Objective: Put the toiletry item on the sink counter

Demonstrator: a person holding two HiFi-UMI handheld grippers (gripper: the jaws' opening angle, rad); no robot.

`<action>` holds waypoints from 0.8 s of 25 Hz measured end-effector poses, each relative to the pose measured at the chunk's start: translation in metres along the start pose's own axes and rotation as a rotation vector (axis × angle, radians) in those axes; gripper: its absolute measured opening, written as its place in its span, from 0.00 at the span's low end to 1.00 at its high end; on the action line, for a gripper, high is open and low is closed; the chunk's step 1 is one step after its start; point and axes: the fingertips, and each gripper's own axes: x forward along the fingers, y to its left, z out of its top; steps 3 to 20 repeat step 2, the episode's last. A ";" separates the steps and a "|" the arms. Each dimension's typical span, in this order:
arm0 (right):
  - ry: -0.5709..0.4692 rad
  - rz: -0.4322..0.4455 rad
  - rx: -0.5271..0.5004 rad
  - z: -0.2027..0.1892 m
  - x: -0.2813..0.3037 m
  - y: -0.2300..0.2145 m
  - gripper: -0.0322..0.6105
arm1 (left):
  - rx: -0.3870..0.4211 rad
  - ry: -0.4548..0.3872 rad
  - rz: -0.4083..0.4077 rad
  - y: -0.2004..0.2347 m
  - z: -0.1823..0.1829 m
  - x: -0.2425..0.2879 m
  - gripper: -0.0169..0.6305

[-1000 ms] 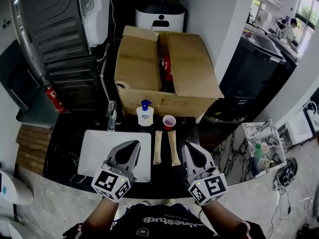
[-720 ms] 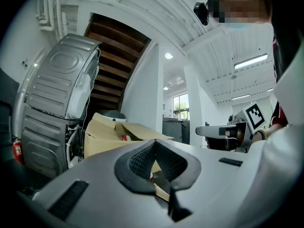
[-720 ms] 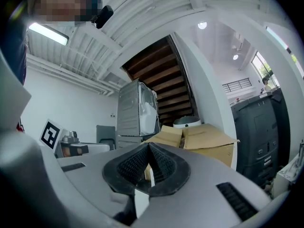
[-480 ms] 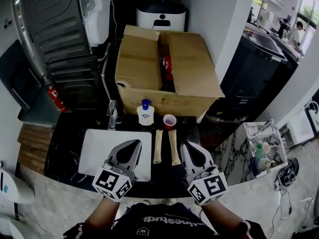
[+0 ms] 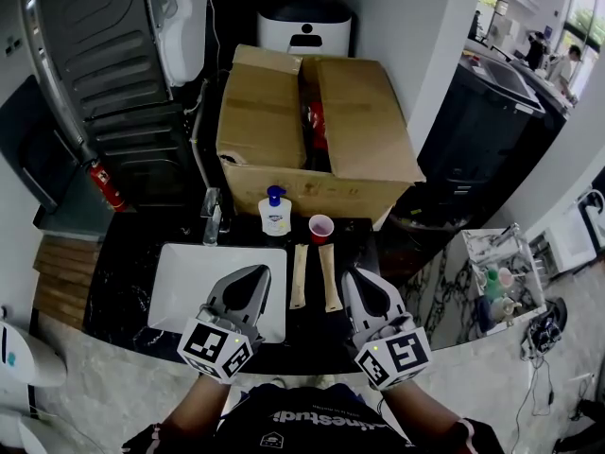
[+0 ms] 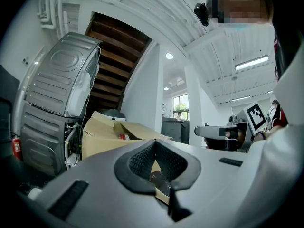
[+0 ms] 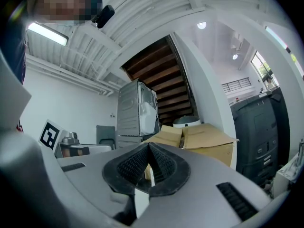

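Observation:
A white pump bottle [image 5: 274,213] with a blue top stands at the back of the dark counter [image 5: 123,282], beside a red cup [image 5: 321,228]. Two long beige tubes [image 5: 299,277] [image 5: 330,279] lie side by side between my grippers. My left gripper [image 5: 257,272] hovers over the white sink basin [image 5: 184,277], its jaws shut and empty. My right gripper [image 5: 352,277] hangs just right of the tubes, also shut with nothing in it. Both point level toward the cardboard box [image 5: 274,121]. In the left gripper view my left gripper [image 6: 154,144] shows its pads meeting; in the right gripper view my right gripper [image 7: 149,146] does too.
A faucet [image 5: 213,218] stands behind the basin. The open cardboard box [image 6: 102,137] [image 7: 209,139] blocks the space past the counter. A grey machine [image 5: 104,55] and a red extinguisher [image 5: 106,189] are at the left. A rack of bottles [image 5: 496,291] stands at the right.

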 end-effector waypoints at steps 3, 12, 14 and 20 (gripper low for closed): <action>0.001 0.003 0.002 0.000 0.001 0.001 0.11 | -0.009 -0.002 0.010 0.000 0.000 0.001 0.05; 0.001 0.003 0.002 0.000 0.001 0.001 0.11 | -0.009 -0.002 0.010 0.000 0.000 0.001 0.05; 0.001 0.003 0.002 0.000 0.001 0.001 0.11 | -0.009 -0.002 0.010 0.000 0.000 0.001 0.05; 0.001 0.003 0.002 0.000 0.001 0.001 0.11 | -0.009 -0.002 0.010 0.000 0.000 0.001 0.05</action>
